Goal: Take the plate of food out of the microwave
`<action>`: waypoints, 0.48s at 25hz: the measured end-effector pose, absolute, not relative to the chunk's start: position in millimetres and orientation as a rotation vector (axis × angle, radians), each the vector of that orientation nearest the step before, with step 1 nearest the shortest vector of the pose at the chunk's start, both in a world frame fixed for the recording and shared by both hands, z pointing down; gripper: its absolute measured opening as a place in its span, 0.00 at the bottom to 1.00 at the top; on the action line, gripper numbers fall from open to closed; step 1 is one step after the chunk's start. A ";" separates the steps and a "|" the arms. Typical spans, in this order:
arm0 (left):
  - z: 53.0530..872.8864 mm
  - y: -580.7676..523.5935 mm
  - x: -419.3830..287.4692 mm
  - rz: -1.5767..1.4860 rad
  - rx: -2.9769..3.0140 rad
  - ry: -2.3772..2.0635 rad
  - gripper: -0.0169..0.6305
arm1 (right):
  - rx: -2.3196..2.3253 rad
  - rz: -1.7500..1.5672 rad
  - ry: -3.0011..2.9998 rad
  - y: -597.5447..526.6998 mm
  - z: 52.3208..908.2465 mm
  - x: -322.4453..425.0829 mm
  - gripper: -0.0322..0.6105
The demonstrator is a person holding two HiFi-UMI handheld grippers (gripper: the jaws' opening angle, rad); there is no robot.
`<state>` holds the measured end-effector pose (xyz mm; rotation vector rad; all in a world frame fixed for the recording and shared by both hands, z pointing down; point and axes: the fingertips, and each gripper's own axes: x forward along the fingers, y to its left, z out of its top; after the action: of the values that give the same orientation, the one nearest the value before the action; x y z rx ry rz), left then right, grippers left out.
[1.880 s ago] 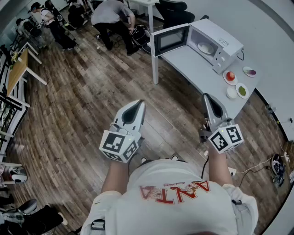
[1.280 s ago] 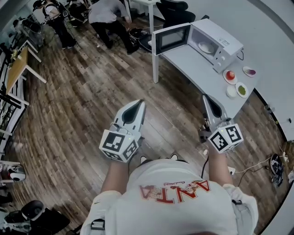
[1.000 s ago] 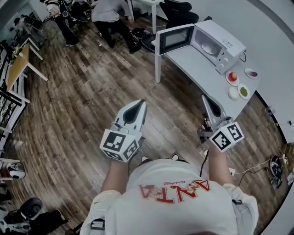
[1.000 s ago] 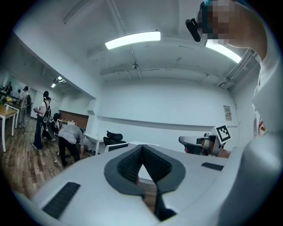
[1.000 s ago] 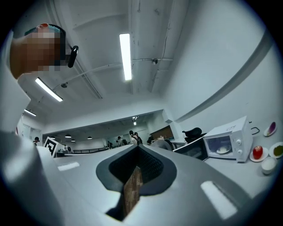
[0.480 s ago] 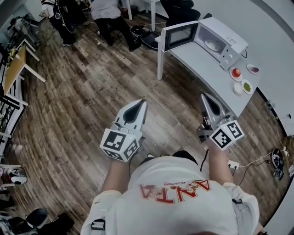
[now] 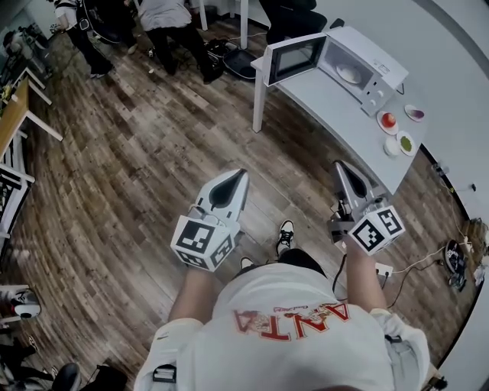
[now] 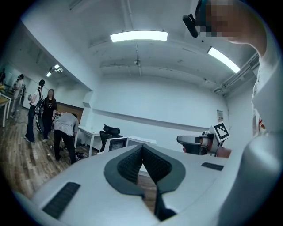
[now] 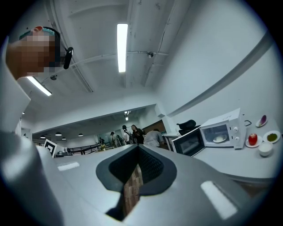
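The white microwave (image 7: 365, 63) stands on a grey table (image 7: 321, 107) at the upper right, its door (image 7: 296, 56) swung open to the left. A white plate (image 7: 349, 73) lies inside; its food is too small to make out. Both grippers hover over the wooden floor, well short of the table. My left gripper (image 7: 244, 174) is shut and holds nothing. My right gripper (image 7: 338, 164) is also shut and empty, its tip near the table's near corner. In the right gripper view the microwave (image 9: 223, 128), its door (image 9: 189, 142) and the plate (image 9: 219, 139) lie ahead to the right.
Small dishes sit on the table right of the microwave: one with red food (image 7: 388, 121), a green one (image 7: 405, 142), a white bowl (image 7: 392, 150) and a purple one (image 7: 415, 113). People (image 7: 170, 23) stand at the far end by a black chair (image 7: 286, 15). Cables (image 7: 412, 266) trail on the floor.
The person has stepped forward, a shoe now showing ahead. Both grippers moved along with the body and stayed shut. The table corner lies closer to the right gripper.
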<state>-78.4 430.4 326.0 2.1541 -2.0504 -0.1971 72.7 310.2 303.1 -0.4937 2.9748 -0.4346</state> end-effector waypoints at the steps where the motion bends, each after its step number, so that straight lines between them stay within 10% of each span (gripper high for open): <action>1: 327.4 425.7 -80.5 -0.193 2.151 -2.047 0.04 | -0.492 -0.447 2.977 306.1 306.5 70.4 0.05; 12: 326.6 339.0 -113.8 -0.105 2.116 -2.089 0.04 | -0.468 -0.572 2.943 206.2 322.7 36.9 0.05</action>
<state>-113.8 339.0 326.6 2.1165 -2.0893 -0.1052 36.9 206.2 322.7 -0.4675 2.9429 -0.5722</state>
